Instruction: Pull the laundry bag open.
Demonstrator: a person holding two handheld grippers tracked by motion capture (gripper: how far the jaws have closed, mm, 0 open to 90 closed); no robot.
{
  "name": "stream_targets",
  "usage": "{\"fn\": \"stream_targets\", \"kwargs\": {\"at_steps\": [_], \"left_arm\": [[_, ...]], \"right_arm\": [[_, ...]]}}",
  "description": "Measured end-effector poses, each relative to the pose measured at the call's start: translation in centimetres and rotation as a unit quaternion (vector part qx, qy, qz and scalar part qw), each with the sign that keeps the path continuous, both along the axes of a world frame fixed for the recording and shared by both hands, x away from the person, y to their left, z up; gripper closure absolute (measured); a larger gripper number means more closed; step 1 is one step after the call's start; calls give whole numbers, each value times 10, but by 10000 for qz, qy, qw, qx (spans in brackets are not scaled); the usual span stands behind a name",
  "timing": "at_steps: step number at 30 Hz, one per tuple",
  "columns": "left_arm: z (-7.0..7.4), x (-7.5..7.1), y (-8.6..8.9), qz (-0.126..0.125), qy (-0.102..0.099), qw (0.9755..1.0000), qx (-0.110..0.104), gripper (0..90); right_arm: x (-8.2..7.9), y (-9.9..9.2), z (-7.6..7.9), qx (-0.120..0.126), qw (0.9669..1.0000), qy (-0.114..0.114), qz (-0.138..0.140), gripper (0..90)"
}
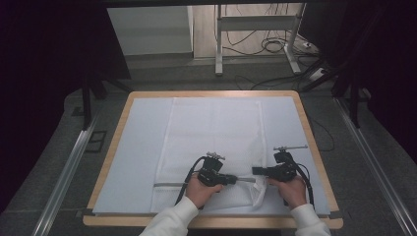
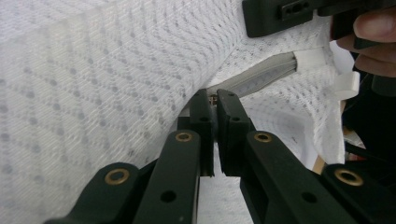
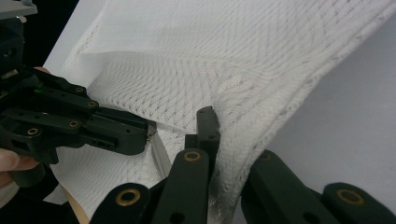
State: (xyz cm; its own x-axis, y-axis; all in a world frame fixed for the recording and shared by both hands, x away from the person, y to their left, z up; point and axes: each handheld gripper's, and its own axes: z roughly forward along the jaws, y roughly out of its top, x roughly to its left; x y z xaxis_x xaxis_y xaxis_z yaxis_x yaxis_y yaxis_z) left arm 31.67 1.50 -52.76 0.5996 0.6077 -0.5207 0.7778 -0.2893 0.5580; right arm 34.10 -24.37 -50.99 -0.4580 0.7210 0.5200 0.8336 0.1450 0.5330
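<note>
White sheeting covers my table (image 1: 128,147); both grippers, left (image 2: 215,100) and right (image 3: 219,122), pinch shut on the limp white mesh zippered bag (image 1: 211,132), at the zipper pull and at the corner hem.

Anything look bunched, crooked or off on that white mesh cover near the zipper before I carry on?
Only the near right corner of the white mesh cover: it is lifted and crumpled where the right gripper pinches the fabric, while the rest lies flat on the table. The left gripper is shut on the zipper pull. No tear or damage is visible.
</note>
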Motion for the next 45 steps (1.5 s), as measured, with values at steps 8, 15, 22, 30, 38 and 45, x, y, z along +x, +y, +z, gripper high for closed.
{"fn": "stream_targets", "kwargs": {"at_steps": [8, 15, 22, 30, 38, 45], "left_arm": [[-2, 1, 9, 36, 24, 10000, 52, 868], [-3, 2, 15, 69, 34, 10000, 54, 868], [-4, 1, 16, 72, 15, 10000, 68, 868], [-4, 1, 21, 70, 30, 9999, 78, 868], [-5, -2, 27, 135, 26, 9999, 39, 868], [-5, -4, 35, 150, -14, 9998, 108, 868]], "right_arm": [[0, -1, 0, 39, 10000, 5, -21, 889], [0, -1, 0, 32, 10000, -14, -28, 890], [0, -1, -1, 19, 10000, -8, -20, 890], [0, -1, -2, 5, 10000, -13, -17, 890], [0, -1, -2, -17, 10000, -10, -16, 890], [0, 0, -2, -33, 10000, -3, -8, 890]]}}
